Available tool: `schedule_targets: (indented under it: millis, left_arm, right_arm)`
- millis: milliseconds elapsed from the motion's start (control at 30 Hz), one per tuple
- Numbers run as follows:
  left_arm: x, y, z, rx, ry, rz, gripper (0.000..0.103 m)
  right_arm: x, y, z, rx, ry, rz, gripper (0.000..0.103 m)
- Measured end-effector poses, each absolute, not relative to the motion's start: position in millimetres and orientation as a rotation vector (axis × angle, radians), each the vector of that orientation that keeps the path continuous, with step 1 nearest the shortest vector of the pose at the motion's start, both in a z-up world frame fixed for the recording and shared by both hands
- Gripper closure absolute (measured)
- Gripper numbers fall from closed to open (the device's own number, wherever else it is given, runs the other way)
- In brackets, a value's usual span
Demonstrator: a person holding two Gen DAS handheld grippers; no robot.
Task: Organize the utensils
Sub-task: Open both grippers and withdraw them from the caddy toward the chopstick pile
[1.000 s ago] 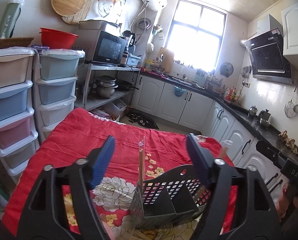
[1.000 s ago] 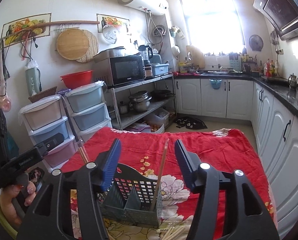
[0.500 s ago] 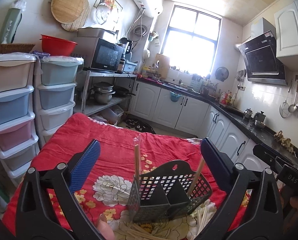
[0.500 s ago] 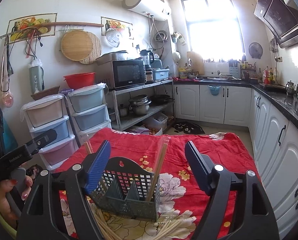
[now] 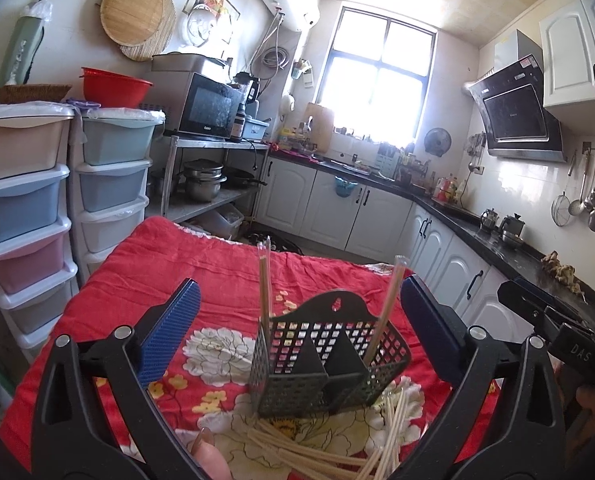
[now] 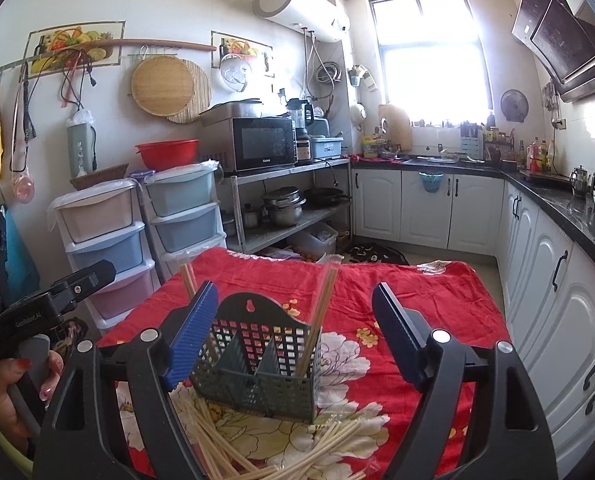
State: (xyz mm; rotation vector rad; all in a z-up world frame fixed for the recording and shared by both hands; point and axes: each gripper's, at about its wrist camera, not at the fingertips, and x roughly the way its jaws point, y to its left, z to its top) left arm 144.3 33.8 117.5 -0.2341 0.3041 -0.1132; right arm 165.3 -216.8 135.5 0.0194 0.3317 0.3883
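Currently both grippers stand apart and empty, the left gripper (image 5: 297, 328) and right gripper (image 6: 295, 334) each having just been opening, nothing clamped. Loose chopsticks (image 6: 233, 450) lie fanned on the red floral cloth (image 6: 417, 304) just in front of the dark slotted utensil caddy (image 5: 329, 364). Their long axes run flat, crossing at shallow angles. Risk: overlapped sticks may roll or come up several at once; a low approach could nudge the light caddy and tip the wrapped pairs standing in it.

I'm working in a home kitchen: white cabinets (image 6: 429, 208), range hood (image 5: 517, 120), microwave (image 6: 263, 142), pots (image 6: 283, 206) on a shelf.
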Motion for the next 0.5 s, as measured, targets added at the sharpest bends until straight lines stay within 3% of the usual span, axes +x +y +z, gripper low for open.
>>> schedule_targets:
  millis: [500]
  left_arm:
    - [127, 40, 92, -0.267, 0.364, -0.103, 0.011]
  right_arm:
    - [147, -221, 111, 0.019, 0.392, 0.397, 0.026]
